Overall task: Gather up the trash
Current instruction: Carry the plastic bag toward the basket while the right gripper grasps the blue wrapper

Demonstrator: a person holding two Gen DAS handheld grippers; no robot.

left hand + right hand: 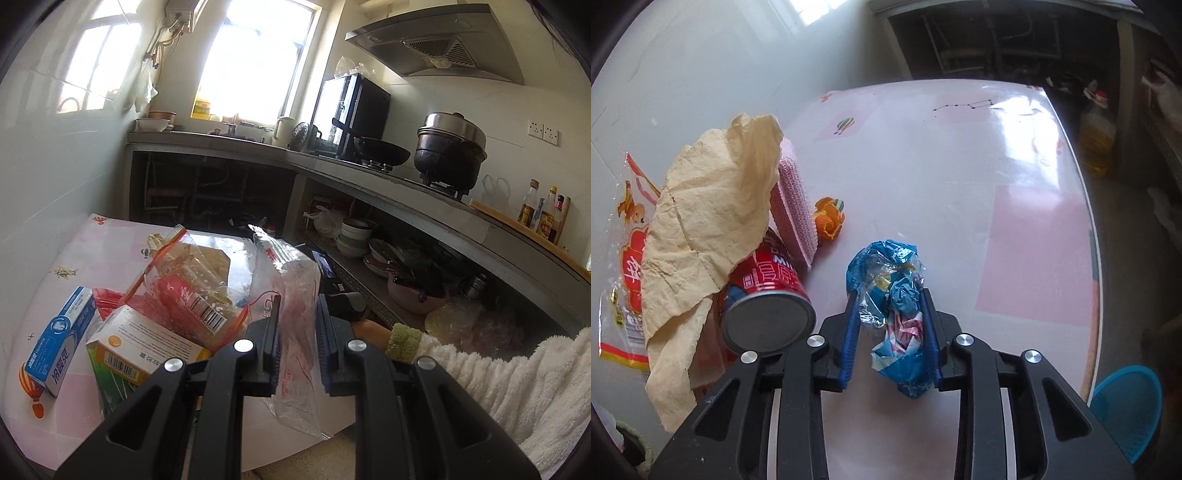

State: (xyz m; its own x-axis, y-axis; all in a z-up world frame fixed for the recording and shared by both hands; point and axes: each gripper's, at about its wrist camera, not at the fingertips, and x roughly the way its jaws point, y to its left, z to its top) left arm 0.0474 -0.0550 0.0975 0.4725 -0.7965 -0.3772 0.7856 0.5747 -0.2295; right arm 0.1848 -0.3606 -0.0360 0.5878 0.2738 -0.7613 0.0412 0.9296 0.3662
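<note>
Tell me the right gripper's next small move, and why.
Probably lift and swing right toward the blue mesh bin. The right gripper already has its jaws closed around the crumpled blue plastic wrapper, and the bin stands beyond the table edge on that side.

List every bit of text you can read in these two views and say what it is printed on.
"冷酸灵": blue toothpaste box.
"MIL", cut off, with larger Chinese characters I cannot read: red can.
Barcodes and small print on the orange-and-white box: digits too small.
Red characters on the clear wrapper in the left gripper: blurred.
Blue wrapper in the right gripper: crumpled, unreadable.
</note>
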